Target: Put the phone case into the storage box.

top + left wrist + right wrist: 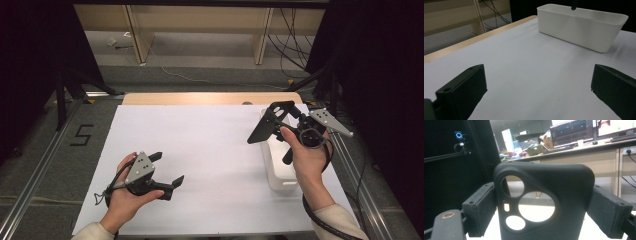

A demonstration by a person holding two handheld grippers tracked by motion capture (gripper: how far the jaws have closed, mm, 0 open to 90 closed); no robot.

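Two tools: right tool clamps phone case above bin rim.

So there's a table with a white sheet over it, and the person's left gripper sits low near the front-left, jaws spread with nothing between them — just resting over the sheet. Over on the right, the right gripper is held up above a white bin at the sheet's right edge, clamped on a black phone case that's tilted up and pointing left — well apart from the other hand.
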